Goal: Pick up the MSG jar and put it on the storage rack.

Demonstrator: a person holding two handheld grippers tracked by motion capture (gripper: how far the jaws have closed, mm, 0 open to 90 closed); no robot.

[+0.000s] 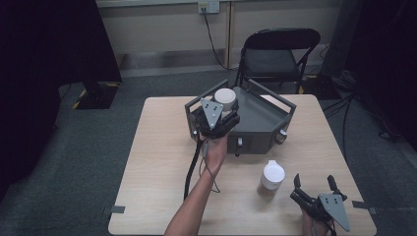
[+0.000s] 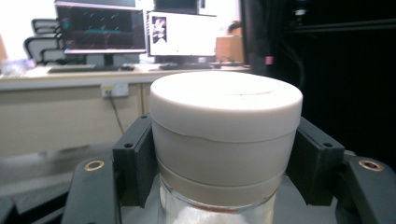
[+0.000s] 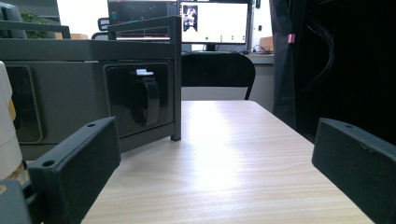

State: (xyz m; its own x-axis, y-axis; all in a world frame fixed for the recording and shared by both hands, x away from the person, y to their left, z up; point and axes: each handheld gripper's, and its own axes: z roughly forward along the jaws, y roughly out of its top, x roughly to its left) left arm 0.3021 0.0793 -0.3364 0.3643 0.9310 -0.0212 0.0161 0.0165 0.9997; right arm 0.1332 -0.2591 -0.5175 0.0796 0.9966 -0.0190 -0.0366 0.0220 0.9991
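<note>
My left gripper (image 1: pixel 222 110) is shut on a jar with a white lid (image 1: pixel 225 97), held upright over the left part of the dark grey rack (image 1: pixel 265 120) at the table's far middle. In the left gripper view the jar (image 2: pixel 225 140) sits squarely between both black pads, its clear glass body showing below the lid. A second white-lidded jar (image 1: pixel 271 178) stands on the table near the front right. My right gripper (image 1: pixel 314 186) rests at the front right corner, jaws open and empty, with wooden tabletop (image 3: pixel 224 158) between them.
The rack's front panel (image 3: pixel 135 100) with a black latch faces my right gripper, and the second jar's edge (image 3: pixel 7 135) shows at the far left. A black folding chair (image 1: pixel 278 54) stands behind the table. Bare wood stretches across the table's left half.
</note>
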